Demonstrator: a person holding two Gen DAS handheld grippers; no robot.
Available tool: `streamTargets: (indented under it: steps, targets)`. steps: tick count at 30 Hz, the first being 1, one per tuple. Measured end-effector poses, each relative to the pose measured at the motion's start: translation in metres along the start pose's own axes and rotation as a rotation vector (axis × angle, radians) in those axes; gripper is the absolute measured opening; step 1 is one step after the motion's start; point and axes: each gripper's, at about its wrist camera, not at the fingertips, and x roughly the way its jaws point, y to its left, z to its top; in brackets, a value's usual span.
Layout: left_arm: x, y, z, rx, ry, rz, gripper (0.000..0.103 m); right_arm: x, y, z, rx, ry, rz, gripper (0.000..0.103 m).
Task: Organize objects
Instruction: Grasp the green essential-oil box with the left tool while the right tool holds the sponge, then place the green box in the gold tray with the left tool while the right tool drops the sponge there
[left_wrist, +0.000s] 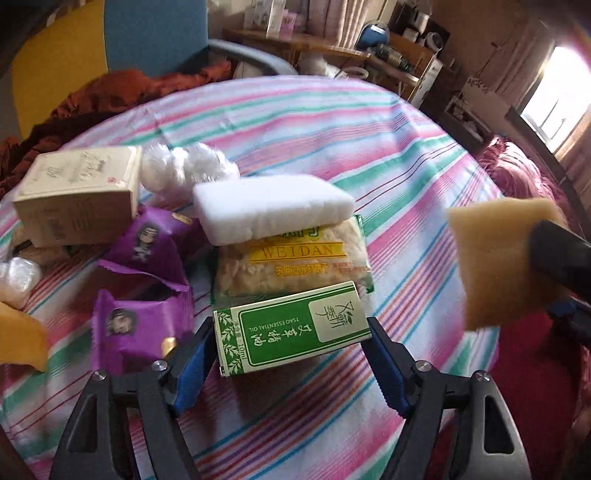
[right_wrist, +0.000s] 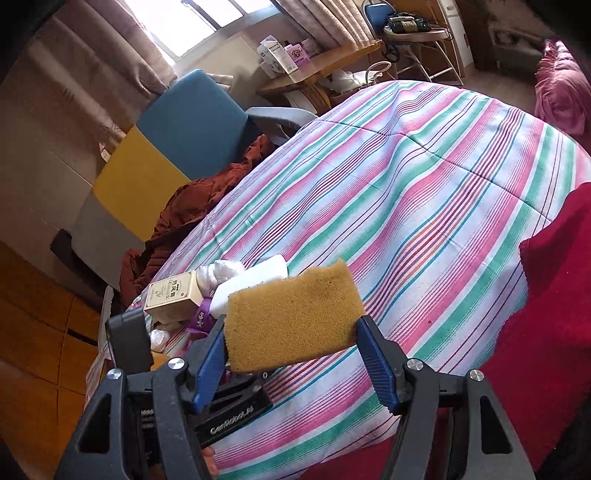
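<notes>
Spanning the gap crosswise, the green box (left_wrist: 291, 328) is clamped end to end by the left gripper (left_wrist: 290, 354), while the yellow sponge (right_wrist: 295, 321) is pinched likewise in the right gripper (right_wrist: 291, 354), aloft rightward.

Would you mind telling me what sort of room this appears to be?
Probably a lived-in bedroom at home: a striped bedsheet serves as the work surface, with curtains at a sunny window and a cluttered desk behind.
</notes>
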Motion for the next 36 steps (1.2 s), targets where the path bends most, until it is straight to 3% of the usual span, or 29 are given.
streamTargets:
  steps: [6, 12, 20, 36]
  targets:
    - [-0.050, 0.003, -0.031, 0.068, -0.078, 0.007, 0.078, 0.006, 0.004, 0.000, -0.029, 0.028, -0.005, 0.068]
    - [-0.103, 0.043, -0.067, -0.018, -0.130, 0.080, 0.079, 0.011, 0.021, -0.004, -0.123, 0.064, -0.029, 0.069]
    - [-0.171, 0.108, -0.108, -0.168, -0.233, 0.220, 0.079, 0.020, 0.081, -0.031, -0.370, 0.104, -0.060, 0.070]
    - [-0.267, 0.225, -0.198, -0.479, -0.383, 0.373, 0.079, 0.042, 0.263, -0.136, -0.689, 0.232, 0.222, 0.070]
